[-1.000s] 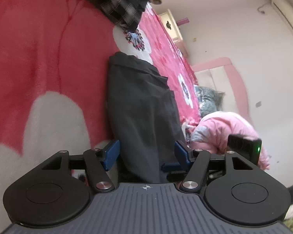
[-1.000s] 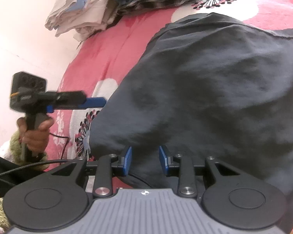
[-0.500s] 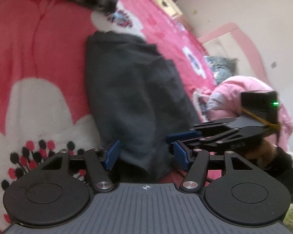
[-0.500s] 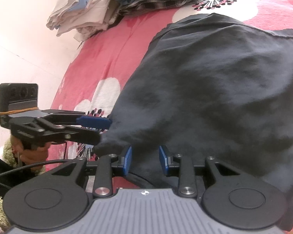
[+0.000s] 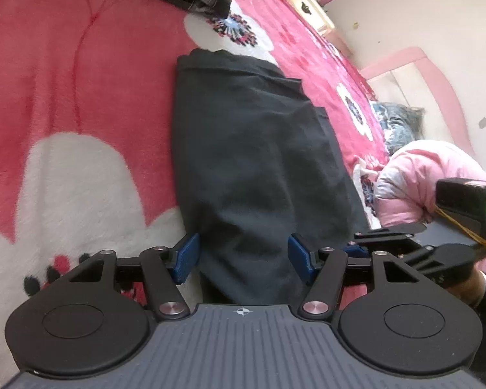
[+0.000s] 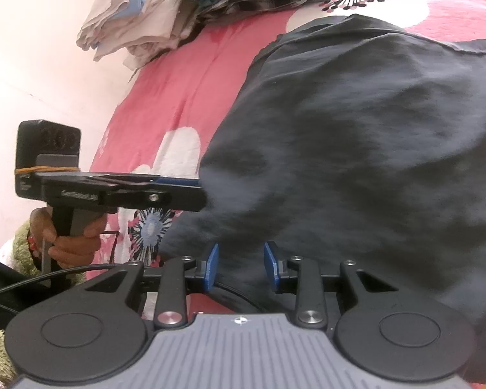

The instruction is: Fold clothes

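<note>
While the dark grey folded cloth garment [image 5: 259, 162] lies flat, we see both grippers [image 5: 241, 257] [image 6: 239, 267] at its near edge, jaws parted, gripping nothing.

Your dark charcoal garment [image 5: 256, 149] lies spread on the red blanket with white flowers [image 5: 64, 97], folded lengthwise into a long band with a straight seamed hem at its far end. Its surface is soft and lightly rumpled, and the near end bunches up just in front of you. Beyond its far end, you have a pile of clothes [image 6: 191, 9], plaid and pale fabrics heaped together.
</note>
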Available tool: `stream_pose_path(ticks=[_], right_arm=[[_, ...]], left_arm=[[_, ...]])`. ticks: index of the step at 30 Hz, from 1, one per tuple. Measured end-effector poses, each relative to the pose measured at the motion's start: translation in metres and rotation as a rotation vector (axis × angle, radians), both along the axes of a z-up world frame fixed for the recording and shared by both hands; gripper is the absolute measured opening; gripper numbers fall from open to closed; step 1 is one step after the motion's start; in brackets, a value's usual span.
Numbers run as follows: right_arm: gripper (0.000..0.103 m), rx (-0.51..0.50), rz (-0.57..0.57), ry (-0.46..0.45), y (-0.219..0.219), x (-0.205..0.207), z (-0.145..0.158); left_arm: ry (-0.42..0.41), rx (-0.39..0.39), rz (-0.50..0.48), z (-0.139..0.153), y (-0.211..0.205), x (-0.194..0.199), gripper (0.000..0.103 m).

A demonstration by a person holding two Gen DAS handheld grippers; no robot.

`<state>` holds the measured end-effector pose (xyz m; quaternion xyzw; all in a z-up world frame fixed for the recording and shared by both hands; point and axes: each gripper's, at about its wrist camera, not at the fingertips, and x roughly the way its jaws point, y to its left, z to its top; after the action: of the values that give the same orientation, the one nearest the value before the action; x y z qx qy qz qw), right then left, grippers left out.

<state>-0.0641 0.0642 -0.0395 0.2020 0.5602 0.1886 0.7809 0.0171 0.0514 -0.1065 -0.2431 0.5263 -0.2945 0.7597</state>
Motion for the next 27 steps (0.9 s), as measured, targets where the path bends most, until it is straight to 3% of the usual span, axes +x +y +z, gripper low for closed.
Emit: stream_pose_path(ticks=[2,7,8,13,16,21,27], right_arm=[[0.034,0.001,-0.004,-0.002,-0.001,0.0,0.0],[0.034,0.003,-0.032,-0.037,-0.007,0.0,0.008],[0.034,0.004,-0.04,-0.049,-0.009,0.001,0.012],[0.034,-0.022,-0.049,-0.132,-0.016,0.02,0.043],[0.035,-0.063,-0.024,-0.178,-0.011,0.043,0.066],[0.052,-0.166,0.03,-0.177,0.022,0.093,0.081],[0.061,-0.441,0.226,-0.106,0.086,0.14,0.066]], left_arm=[[0.002,0.008,0.001,-0.002,-0.003,0.003,0.057],[-0.028,-0.012,-0.003,0.0,-0.005,0.001,0.028],[-0.038,-0.02,-0.014,0.001,-0.007,0.0,0.026],[-0.069,-0.047,-0.008,-0.001,-0.009,-0.004,0.01],[-0.147,-0.081,-0.007,0.007,-0.008,-0.011,0.009],[-0.238,-0.127,-0.044,0.016,-0.011,-0.02,0.009],[-0.304,-0.127,-0.077,0.012,-0.018,-0.023,0.009]])
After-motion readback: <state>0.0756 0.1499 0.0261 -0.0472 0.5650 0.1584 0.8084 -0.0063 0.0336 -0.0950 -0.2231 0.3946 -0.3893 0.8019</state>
